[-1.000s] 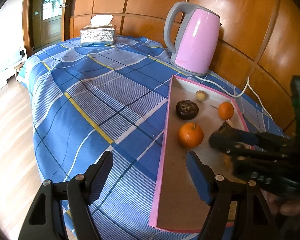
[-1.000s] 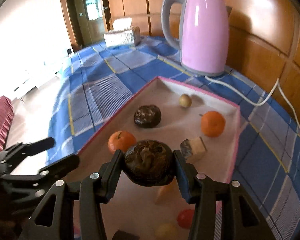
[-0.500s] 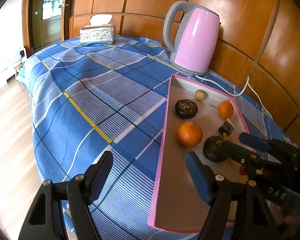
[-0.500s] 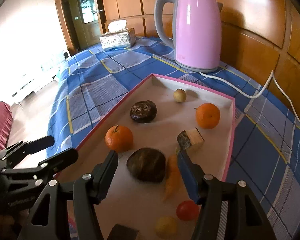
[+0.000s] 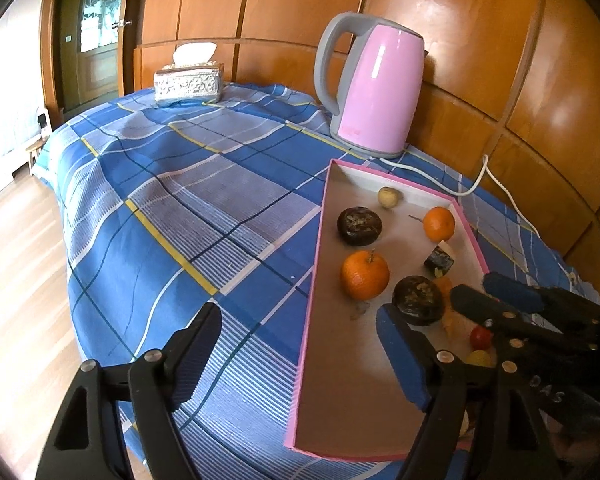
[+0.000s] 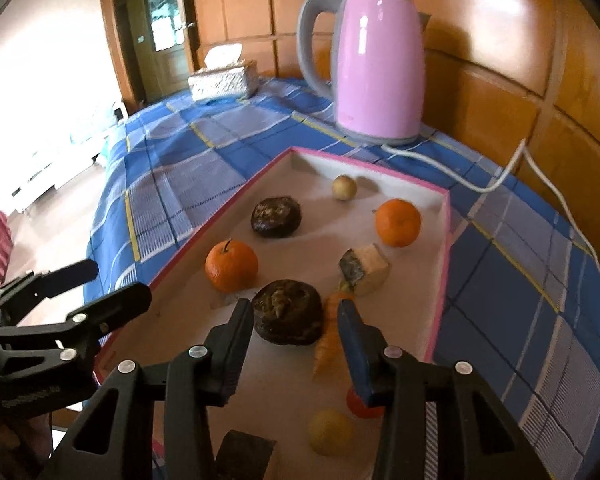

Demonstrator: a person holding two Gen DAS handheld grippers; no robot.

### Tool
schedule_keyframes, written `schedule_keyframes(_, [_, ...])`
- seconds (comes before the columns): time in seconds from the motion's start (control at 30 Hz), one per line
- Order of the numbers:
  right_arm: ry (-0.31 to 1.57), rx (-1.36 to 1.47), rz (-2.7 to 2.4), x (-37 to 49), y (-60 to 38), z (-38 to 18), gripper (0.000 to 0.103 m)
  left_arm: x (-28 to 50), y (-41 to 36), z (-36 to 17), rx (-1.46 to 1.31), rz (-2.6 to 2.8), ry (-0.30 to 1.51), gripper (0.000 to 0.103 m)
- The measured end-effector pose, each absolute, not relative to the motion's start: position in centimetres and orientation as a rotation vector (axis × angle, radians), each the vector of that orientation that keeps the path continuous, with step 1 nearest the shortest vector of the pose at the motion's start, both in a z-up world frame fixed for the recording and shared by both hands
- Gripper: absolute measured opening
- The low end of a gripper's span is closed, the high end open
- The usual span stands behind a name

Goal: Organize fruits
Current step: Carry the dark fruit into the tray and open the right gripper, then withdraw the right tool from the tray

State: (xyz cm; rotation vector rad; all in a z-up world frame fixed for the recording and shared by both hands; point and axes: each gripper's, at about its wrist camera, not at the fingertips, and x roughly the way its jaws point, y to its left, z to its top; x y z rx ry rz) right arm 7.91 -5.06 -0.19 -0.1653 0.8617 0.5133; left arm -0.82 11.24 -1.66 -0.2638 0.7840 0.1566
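A pink-rimmed tray [image 6: 442, 280] [image 5: 314, 280] lies on the blue checked cloth. In it are two oranges [image 6: 231, 265] [image 6: 398, 222], two dark wrinkled fruits [image 6: 276, 216] [image 6: 288, 317], a small pale fruit [image 6: 344, 187], a cut chunk [image 6: 365, 269], a carrot [image 6: 330, 336], a red tomato [image 6: 360, 405] and a yellow fruit [image 6: 330, 432]. My right gripper [image 6: 296, 332] is open, just behind the nearer dark fruit, which rests on the tray. It also shows in the left wrist view [image 5: 480, 292]. My left gripper [image 5: 300, 344] is open and empty over the tray's left rim.
A pink kettle [image 5: 374, 88] stands behind the tray with its white cord [image 5: 480, 176] trailing right. A silver tissue box [image 5: 189, 83] sits at the far end of the table. A wood-panelled wall is behind. The table's edge drops to the wooden floor [image 5: 16, 260] at left.
My right gripper lowered the dark fruit into the tray beside the near orange, opened, let it go and drew back a little. My left gripper stayed open and still.
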Motion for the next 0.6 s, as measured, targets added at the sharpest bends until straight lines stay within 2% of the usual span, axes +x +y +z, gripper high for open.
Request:
schedule_keyframes(0.13, [0.812,-0.15,0.429,6.5,-6.2,0.8,0.047,-1.3,10.5,-1.0,-0.24,0.151,0.751,0.088])
schedule_keyframes(0.27, [0.781,-0.113,0.312,5.1,-8.1,1.2,0.06,-2.0,9.4,-0.3,-0.21,0.14,0.716,0.098])
schedule_keyframes(0.37, [0.765,-0.093,0.233,4.1,-9.5,1.4,0.06,-2.3,8.4,0.2,-0.185,0.119,0.694,0.103])
schedule_keyframes(0.6, [0.755,-0.075,0.127,2.7,-11.8,1.4,0.06,-2.7,7.2,0.7,-0.172,0.084,0.688,0.103])
